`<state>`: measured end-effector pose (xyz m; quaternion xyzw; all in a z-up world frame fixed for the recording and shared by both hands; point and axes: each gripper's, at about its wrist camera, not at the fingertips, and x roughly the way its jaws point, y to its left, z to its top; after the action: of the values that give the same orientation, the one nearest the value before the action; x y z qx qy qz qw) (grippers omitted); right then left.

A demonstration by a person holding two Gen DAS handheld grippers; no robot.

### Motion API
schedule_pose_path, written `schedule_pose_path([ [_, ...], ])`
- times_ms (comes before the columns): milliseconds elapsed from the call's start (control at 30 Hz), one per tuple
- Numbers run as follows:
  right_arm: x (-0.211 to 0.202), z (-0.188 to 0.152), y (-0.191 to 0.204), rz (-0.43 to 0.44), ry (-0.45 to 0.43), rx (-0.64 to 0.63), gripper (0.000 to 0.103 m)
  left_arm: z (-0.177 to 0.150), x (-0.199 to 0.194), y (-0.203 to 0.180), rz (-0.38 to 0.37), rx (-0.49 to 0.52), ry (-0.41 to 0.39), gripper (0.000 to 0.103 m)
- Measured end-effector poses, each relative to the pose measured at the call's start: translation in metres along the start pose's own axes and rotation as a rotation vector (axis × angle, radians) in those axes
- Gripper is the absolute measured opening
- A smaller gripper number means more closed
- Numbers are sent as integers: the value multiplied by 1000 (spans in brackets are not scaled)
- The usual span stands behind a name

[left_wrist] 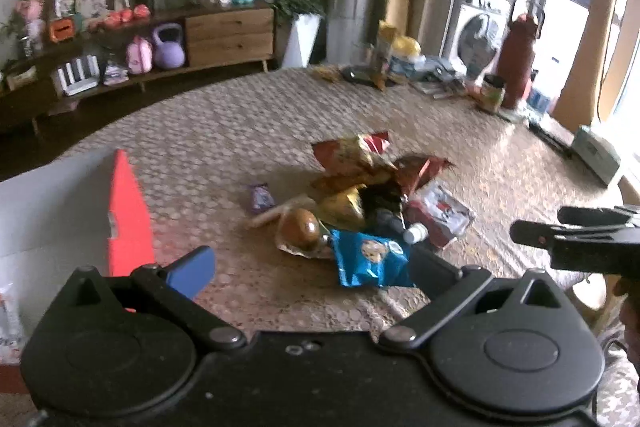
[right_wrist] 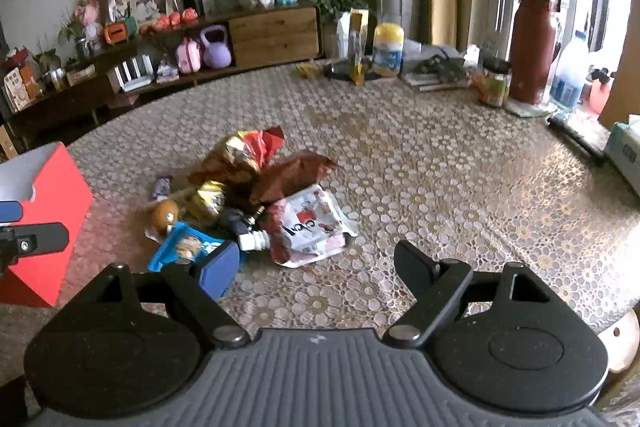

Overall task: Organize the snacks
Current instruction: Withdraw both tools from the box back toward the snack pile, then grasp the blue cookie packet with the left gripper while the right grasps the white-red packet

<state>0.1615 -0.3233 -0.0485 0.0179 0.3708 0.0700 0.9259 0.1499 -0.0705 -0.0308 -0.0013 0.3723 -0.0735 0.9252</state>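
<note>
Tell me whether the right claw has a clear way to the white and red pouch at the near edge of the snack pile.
Probably yes. The right claw is open and empty, and the white and red pouch lies just ahead on the tablecloth, on the pile's near side with nothing on top. Only the small white bottle sits beside it.

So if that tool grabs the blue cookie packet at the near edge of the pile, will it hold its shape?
Probably not. The blue cookie packet looks like thin crinkled film, so it should flex and sag. It seems light. Its glossy surface may slip, and it touches the small white bottle, which could roll.
</note>
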Motion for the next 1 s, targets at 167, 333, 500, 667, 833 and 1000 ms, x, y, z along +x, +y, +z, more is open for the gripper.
schedule_pose_path([
  [167,28,4,-7,2,20,9,85,-3,27,-14,-3,21,43,103],
  [333,56,9,-10,10,49,21,85,-4,52,-27,-13,52,78,103],
  [500,80,12,-10,20,75,32,85,-3,77,-38,-47,67,118,103],
  [667,99,14,-9,29,99,26,85,-4,97,-48,-62,96,159,103],
  [833,116,17,-5,47,111,36,85,-4,112,-50,-63,97,182,103],
  [1000,125,18,2,35,108,-3,86,-4,125,-54,-67,116,206,103],
])
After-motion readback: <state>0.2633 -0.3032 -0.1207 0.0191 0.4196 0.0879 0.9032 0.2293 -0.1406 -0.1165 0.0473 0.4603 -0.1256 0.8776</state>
